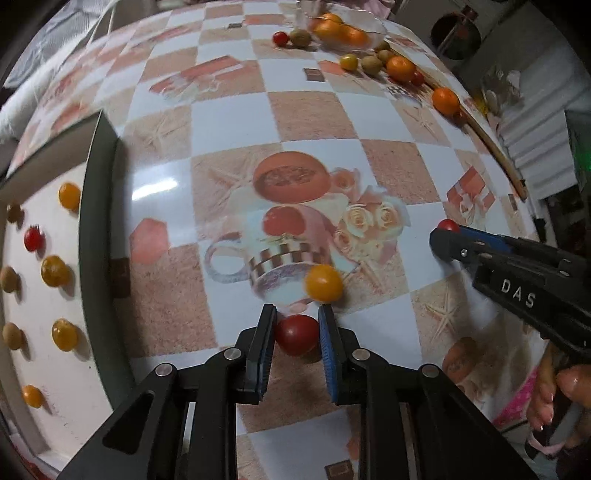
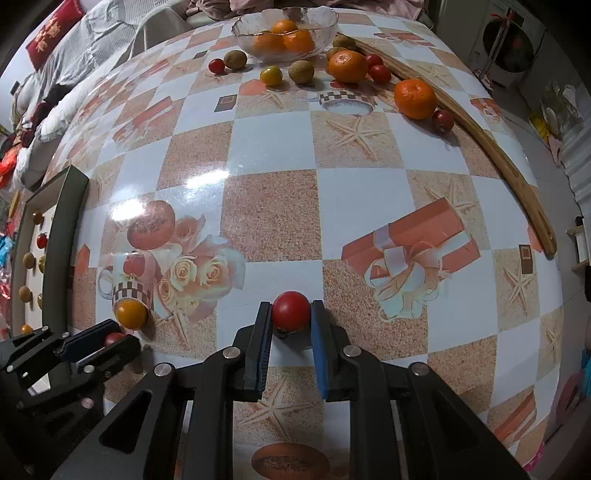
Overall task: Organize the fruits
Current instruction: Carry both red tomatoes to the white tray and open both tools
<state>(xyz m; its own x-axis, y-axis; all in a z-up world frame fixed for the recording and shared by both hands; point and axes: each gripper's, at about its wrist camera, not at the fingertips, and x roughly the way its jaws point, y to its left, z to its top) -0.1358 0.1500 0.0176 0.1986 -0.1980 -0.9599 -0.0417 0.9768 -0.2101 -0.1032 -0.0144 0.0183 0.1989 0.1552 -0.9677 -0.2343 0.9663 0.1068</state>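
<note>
Red cherry tomatoes sit between the jaws of both our grippers: the left gripper (image 1: pixel 297 321) has its pads clenched against one red cherry tomato (image 1: pixel 296 334) low over the table (image 1: pixel 229 122), and the right gripper (image 2: pixel 289 317) is clamped on another red cherry tomato (image 2: pixel 291 310), which looks lifted just clear of the cloth. A yellow cherry tomato (image 1: pixel 324 282) lies loose just beyond the left fingertips, on the printed cup. At the table's left edge stands the dark-framed white tray (image 1: pixel 98 221), already carrying rows of small yellow, red and brownish fruits. At the far edge we see the glass bowl (image 2: pixel 325 22) with mandarins in it, and more tomatoes, brown fruits and two loose mandarins scattered toward the far right corner beside a wooden strip (image 2: pixel 480 133). We judge the step in hand to be picking up small fruit for the tray, with much of the sorting left. Next we would need to raise the left tomato without bumping the yellow one, carry both toward the left edge, and set each down on a bare spot so neither rolls.
</note>
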